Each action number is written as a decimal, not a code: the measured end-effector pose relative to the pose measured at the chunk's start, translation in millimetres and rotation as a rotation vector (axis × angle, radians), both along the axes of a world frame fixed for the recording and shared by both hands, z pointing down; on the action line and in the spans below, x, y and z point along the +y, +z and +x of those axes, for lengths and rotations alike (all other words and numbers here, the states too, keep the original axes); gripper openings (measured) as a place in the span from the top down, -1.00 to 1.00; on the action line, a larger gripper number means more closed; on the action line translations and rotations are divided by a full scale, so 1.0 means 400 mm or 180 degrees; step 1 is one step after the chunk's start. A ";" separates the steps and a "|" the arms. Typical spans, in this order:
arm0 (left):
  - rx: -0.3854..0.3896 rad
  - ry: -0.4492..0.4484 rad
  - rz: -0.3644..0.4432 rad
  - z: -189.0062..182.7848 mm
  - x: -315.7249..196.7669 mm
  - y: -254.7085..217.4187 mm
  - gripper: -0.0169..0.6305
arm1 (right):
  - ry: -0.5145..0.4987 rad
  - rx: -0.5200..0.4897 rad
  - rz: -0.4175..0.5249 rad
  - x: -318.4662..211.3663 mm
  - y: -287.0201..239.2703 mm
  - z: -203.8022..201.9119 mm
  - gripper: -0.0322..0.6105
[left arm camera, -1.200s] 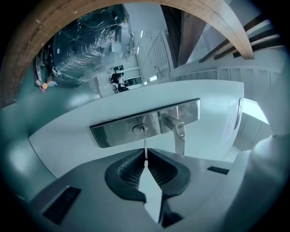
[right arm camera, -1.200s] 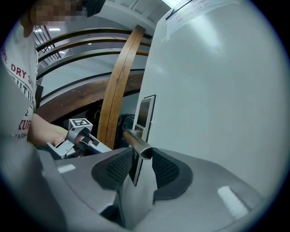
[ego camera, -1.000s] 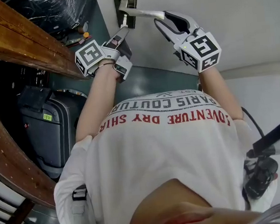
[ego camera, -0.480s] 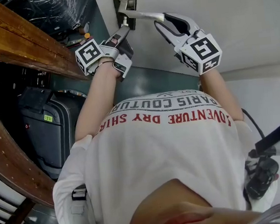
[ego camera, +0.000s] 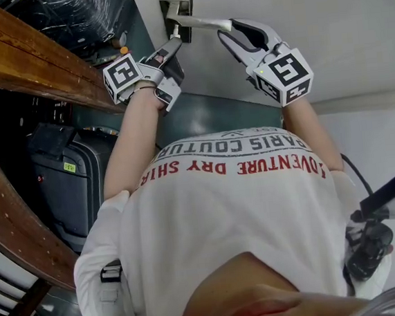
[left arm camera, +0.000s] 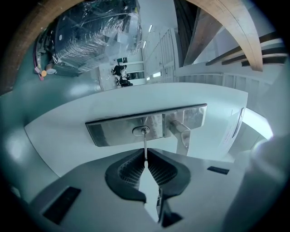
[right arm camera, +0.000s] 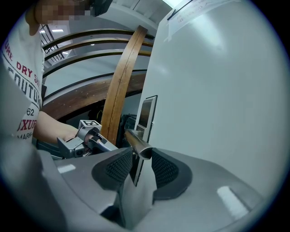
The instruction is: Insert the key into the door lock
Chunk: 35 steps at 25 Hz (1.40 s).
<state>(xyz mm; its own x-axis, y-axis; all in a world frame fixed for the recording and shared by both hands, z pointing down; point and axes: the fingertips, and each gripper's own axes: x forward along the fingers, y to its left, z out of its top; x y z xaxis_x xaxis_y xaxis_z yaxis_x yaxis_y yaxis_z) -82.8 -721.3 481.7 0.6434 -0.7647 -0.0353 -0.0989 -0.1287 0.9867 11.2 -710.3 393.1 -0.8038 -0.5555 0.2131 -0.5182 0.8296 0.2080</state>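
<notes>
1. My left tongs (left arm camera: 146,158) are pinching shut on the key (left arm camera: 145,147), with its thin blade sticking out level ahead of them.
2. I'm judging the key light, stiff and slick. Gripping it flat across its broad head should be stopping any twist.
3. Its tip is meeting the keyhole (left arm camera: 141,131) in the steel lock plate (left arm camera: 108,133). How deep it is sitting, I cannot tell.
4. My right tongs (right arm camera: 141,158) are clamping the end of the door handle (right arm camera: 136,140), a smooth rigid tube, steadying the door (right arm camera: 217,90).

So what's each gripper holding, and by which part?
Left gripper pinches the key by its head end, blade at the lock. Right gripper clamps the handle at its free end.
</notes>
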 end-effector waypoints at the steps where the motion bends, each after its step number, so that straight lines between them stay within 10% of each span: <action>1: 0.0027 0.0005 -0.0017 0.001 0.000 0.000 0.88 | -0.0004 -0.0003 0.0001 0.000 0.000 0.000 0.50; 24: 0.0399 -0.0017 -0.0073 0.001 -0.056 -0.021 0.88 | -0.0015 0.0012 0.0034 0.001 -0.005 -0.006 0.50; 29: -0.0417 0.0023 0.0315 -0.004 -0.043 -0.034 0.86 | 0.0139 0.0005 0.0036 0.002 -0.009 0.018 0.50; 35: -0.2458 0.0167 0.1054 -0.027 0.093 -0.049 0.84 | 0.0375 -0.0014 -0.0152 0.076 -0.003 0.063 0.50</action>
<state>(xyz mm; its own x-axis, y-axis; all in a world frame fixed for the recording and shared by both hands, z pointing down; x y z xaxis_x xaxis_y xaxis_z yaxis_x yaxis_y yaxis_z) -93.6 -684.1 462.2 0.6133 -0.7608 0.2122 -0.7165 -0.4228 0.5549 36.6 -680.0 391.8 -0.7344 -0.6355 0.2382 -0.6135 0.7717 0.1673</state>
